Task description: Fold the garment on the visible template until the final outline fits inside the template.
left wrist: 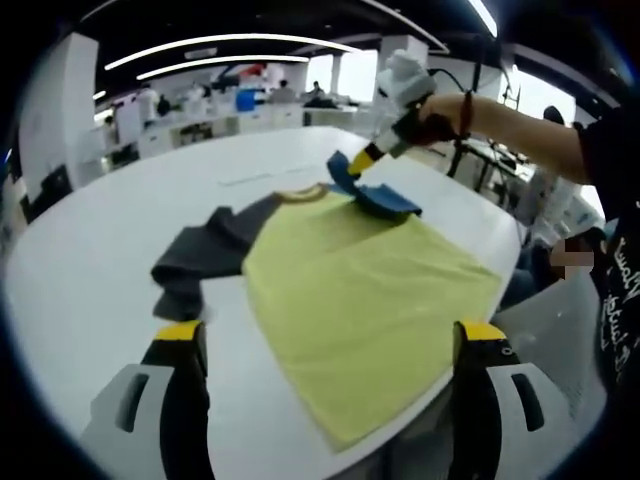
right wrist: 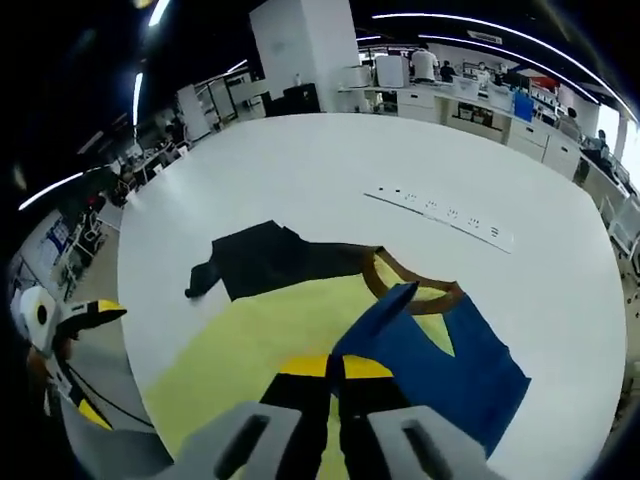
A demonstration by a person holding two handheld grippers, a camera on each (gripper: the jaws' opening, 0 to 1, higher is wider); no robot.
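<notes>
The right claw [right wrist: 335,368] is clenched on the blue sleeve [right wrist: 440,350], over the yellow garment [left wrist: 360,290] on the desk [left wrist: 90,260]. The left claw [left wrist: 330,335] is released. Risk: cloth slipping free, misaligning the fold.

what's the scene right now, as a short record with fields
garment: yellow shirt with a brown collar, flat on the white table
sleeves: dark sleeve spread out; blue sleeve lifted
right gripper: shut on blue sleeve
left gripper: open, above the shirt's near edge
fold: barely started
</notes>
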